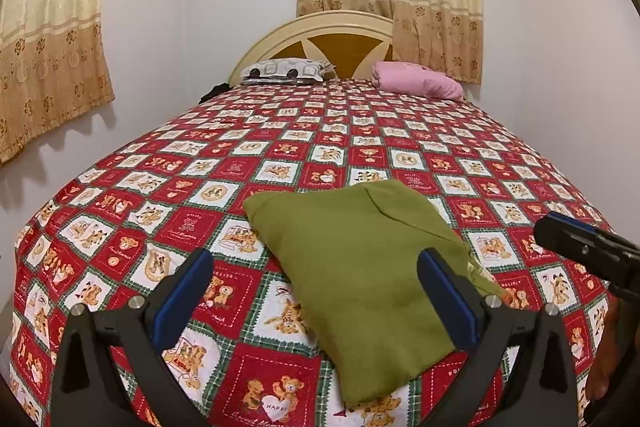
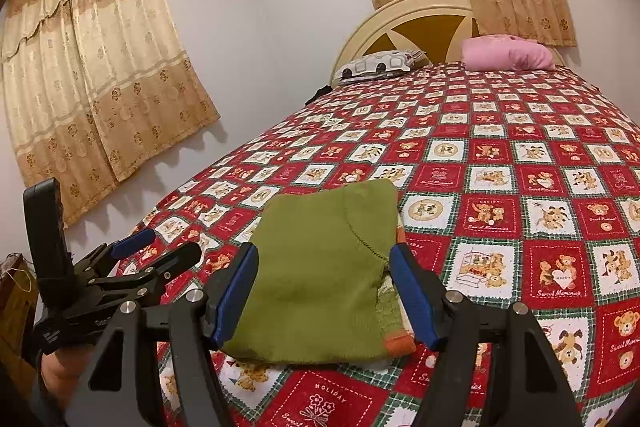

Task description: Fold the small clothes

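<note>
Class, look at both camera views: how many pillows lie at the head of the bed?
2. A white patterned pillow lies at the left by the headboard; a pink pillow lies at the right. More could be hidden behind them.

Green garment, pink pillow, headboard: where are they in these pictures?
green garment (image 2: 320,267): right wrist view, middle of the folded cloth.
pink pillow (image 1: 416,81): left wrist view, middle of its top side.
headboard (image 1: 352,47): left wrist view, brown centre panel.

You get even, warm indoor light; soft scalloped shadows under curtains (image 2: 100,75) on wall (image 1: 156,27). Strong fisheye bending, dark vignette at corners. Focus sharp, no glare.
</note>
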